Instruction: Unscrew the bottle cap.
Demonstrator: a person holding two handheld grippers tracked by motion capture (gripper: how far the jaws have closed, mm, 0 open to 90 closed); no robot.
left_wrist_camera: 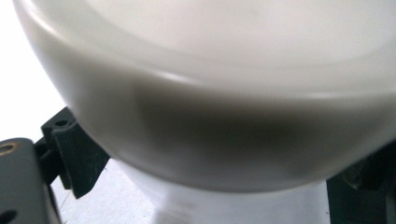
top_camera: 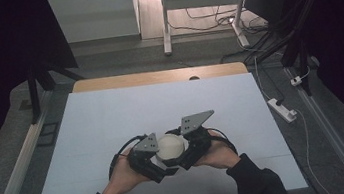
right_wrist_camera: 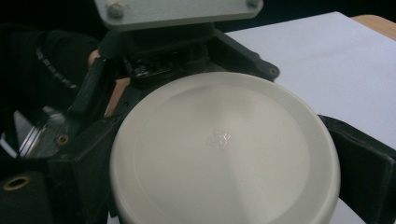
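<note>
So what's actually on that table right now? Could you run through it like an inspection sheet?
Surface: white sheet over a wooden tabletop.
Job's things: one round cream lidded container, standing between both tools.
Clutter: nothing seen.
Grippers: left hand-held gripper and right hand-held gripper, jaws on either side of the container.
Cables: black loops behind each gripper; a power strip on the floor.
Surroundings: dark curtains, white desk legs.

The round lid [right_wrist_camera: 224, 154] looks like smooth cream plastic with a soft sheen. Both claws look like matt black plastic. The table [top_camera: 112, 120] has a matt white top and a wooden edge.
</note>
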